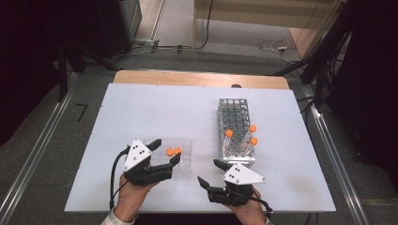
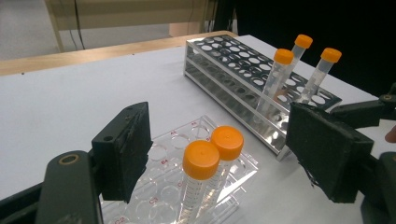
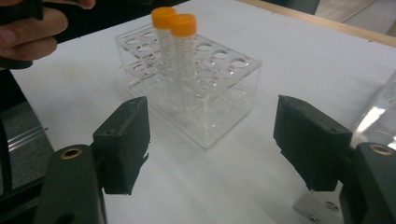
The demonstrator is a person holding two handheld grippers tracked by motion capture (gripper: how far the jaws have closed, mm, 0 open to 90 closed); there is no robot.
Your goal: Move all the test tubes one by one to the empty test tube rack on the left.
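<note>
A clear plastic rack [image 1: 180,154] near the table's front holds two orange-capped tubes [image 1: 173,151], which stand upright side by side [image 2: 201,179] [image 3: 175,51]. To its right a metal rack [image 1: 234,129] carries three more orange-capped tubes [image 1: 253,140] at its near end [image 2: 280,77]. My left gripper [image 1: 165,151] is open, its jaws on either side of the two tubes but apart from them. Farther right and nearer the front edge, my right gripper [image 1: 210,172] is open too, empty, pointing toward the clear rack [image 3: 196,100].
The white table [image 1: 155,108] has a wooden strip [image 1: 197,78] along its far edge. Grey floor, cables [image 1: 274,47] and dark stands surround it. A hand [image 3: 28,32] holds the left gripper at the upper left of the right gripper view.
</note>
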